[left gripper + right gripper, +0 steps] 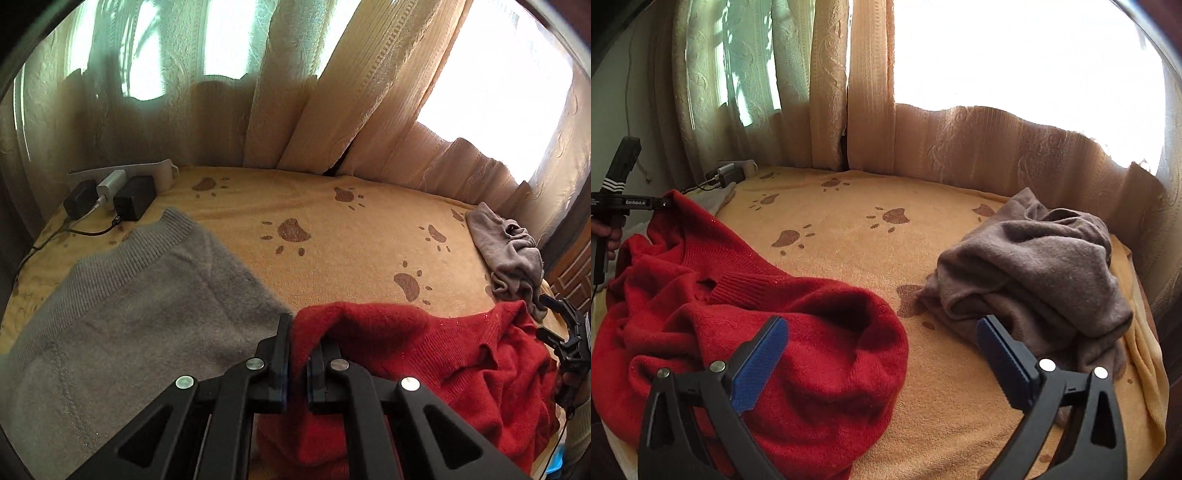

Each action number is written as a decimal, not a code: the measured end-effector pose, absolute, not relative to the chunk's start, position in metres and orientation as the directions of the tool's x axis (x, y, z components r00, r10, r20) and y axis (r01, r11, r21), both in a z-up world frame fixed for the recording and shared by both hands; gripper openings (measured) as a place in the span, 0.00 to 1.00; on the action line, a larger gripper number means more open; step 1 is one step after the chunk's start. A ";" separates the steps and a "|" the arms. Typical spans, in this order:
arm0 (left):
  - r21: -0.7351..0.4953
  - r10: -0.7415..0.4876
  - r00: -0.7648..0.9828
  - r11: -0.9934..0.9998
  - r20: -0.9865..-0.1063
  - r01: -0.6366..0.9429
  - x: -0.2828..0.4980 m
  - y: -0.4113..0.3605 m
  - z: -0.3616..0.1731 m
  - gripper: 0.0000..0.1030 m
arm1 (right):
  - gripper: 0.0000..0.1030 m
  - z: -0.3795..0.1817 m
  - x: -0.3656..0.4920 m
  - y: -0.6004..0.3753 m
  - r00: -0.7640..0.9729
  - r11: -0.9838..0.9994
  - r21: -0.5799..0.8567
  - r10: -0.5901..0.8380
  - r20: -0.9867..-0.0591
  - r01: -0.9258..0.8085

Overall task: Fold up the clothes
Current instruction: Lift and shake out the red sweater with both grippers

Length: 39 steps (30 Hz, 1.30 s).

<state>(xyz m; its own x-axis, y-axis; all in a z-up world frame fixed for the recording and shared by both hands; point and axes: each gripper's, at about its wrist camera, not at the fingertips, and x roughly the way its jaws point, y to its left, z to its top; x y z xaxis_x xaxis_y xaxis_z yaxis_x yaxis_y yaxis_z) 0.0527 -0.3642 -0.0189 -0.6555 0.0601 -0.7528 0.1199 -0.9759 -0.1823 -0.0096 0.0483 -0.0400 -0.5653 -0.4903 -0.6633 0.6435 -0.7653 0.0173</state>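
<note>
While the left gripper (295,347) pinches a fold of the red sweater (424,354) beside a grey sweater (122,317) on the blanket (351,236), the right gripper (882,332) gapes wide, empty, over blanket between red sweater (738,317) and taupe garment (1041,266).

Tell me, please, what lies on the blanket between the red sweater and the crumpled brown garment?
Nothing: between the red sweater and the crumpled brown garment only bare orange blanket with paw prints shows, clearest in the right wrist view.
</note>
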 end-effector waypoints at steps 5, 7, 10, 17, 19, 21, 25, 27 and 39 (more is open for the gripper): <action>-0.196 0.070 -0.656 -0.973 -0.752 0.121 0.049 -0.368 -0.021 0.06 | 0.66 -0.069 -0.032 0.031 -0.468 -0.750 0.067 -0.476 -0.744 0.658; -0.204 0.075 -0.661 -0.971 -0.746 0.121 0.051 -0.370 -0.021 0.06 | 0.22 -0.073 -0.031 0.021 -0.452 -0.731 0.051 -0.474 -0.756 0.681; -0.228 0.076 -0.700 -0.965 -0.710 0.126 0.061 -0.374 -0.013 0.06 | 0.09 -0.066 -0.018 0.015 -0.527 -0.735 -0.037 -0.450 -0.721 0.678; -0.203 0.014 -0.862 -0.974 -0.507 0.103 0.121 -0.361 0.065 0.06 | 0.08 0.030 0.037 0.057 -0.788 -0.840 -0.058 -0.479 -0.387 0.540; -0.200 0.016 -0.902 -0.977 -0.431 0.078 0.147 -0.350 0.097 0.06 | 0.08 0.061 0.062 0.064 -0.836 -0.856 -0.083 -0.471 -0.281 0.510; -0.181 0.010 -0.941 -0.982 -0.338 0.055 0.177 -0.337 0.129 0.06 | 0.08 0.093 0.091 0.071 -0.870 -0.869 -0.107 -0.462 -0.173 0.483; -0.140 -0.014 -0.992 -0.990 -0.123 0.031 0.247 -0.310 0.188 0.06 | 0.08 0.146 0.152 0.091 -0.900 -0.897 -0.117 -0.433 0.045 0.426; -0.121 -0.028 -1.000 -0.992 -0.007 0.029 0.286 -0.306 0.212 0.06 | 0.08 0.170 0.188 0.103 -0.899 -0.913 -0.127 -0.406 0.163 0.389; 0.029 -0.077 -0.864 -0.994 0.498 0.105 0.459 -0.253 0.316 0.06 | 0.08 0.267 0.369 0.140 -0.727 -0.974 -0.197 -0.215 0.653 0.111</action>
